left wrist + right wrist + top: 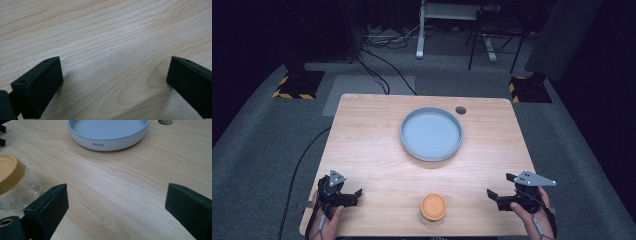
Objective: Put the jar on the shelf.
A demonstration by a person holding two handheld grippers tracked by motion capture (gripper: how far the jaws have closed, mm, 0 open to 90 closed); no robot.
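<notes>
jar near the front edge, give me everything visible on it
The jar is small and squat, with a clear, rounded, glass-looking body and a matte orange lid that has a shallow round recess on top. The lid is on, the jar looks empty, and it stands upright on the wooden table near its front edge, between the two grippers. Nothing but the table touches it.

A light wooden tabletop stands on grey carpet. Beyond it, two black bases with yellow-black striped edges flank the table, cables trailing toward a white frame.
</notes>
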